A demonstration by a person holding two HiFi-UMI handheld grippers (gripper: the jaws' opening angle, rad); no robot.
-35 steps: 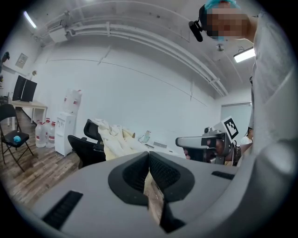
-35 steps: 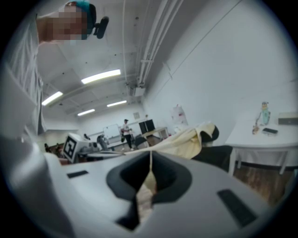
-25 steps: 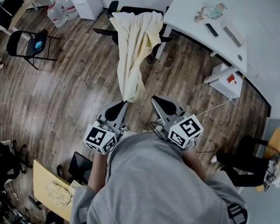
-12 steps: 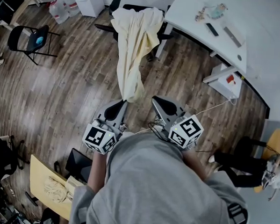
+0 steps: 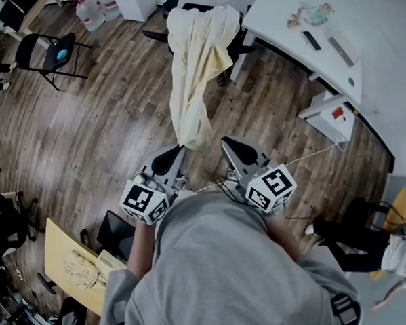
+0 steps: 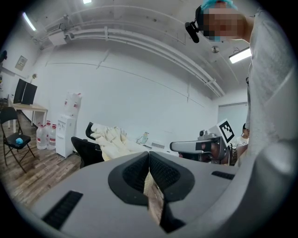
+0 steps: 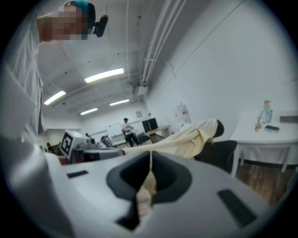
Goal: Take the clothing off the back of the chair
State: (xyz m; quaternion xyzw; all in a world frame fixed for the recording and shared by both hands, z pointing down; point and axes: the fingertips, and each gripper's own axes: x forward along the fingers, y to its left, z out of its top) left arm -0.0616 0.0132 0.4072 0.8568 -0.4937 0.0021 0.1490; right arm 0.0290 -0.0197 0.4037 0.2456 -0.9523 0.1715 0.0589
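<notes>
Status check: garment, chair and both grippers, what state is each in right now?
cream garment: draped over the chair back, lower end drawn out taut.
office chair: upright, not yet cleared.
left gripper: shut on the garment's end.
right gripper: shut, apparently empty.

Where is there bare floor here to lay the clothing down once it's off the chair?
Bare wood floor lies between the folding chair and the clothing, and again between the clothing and the white box. The lower-left corner by the wooden table is crowded.
</notes>
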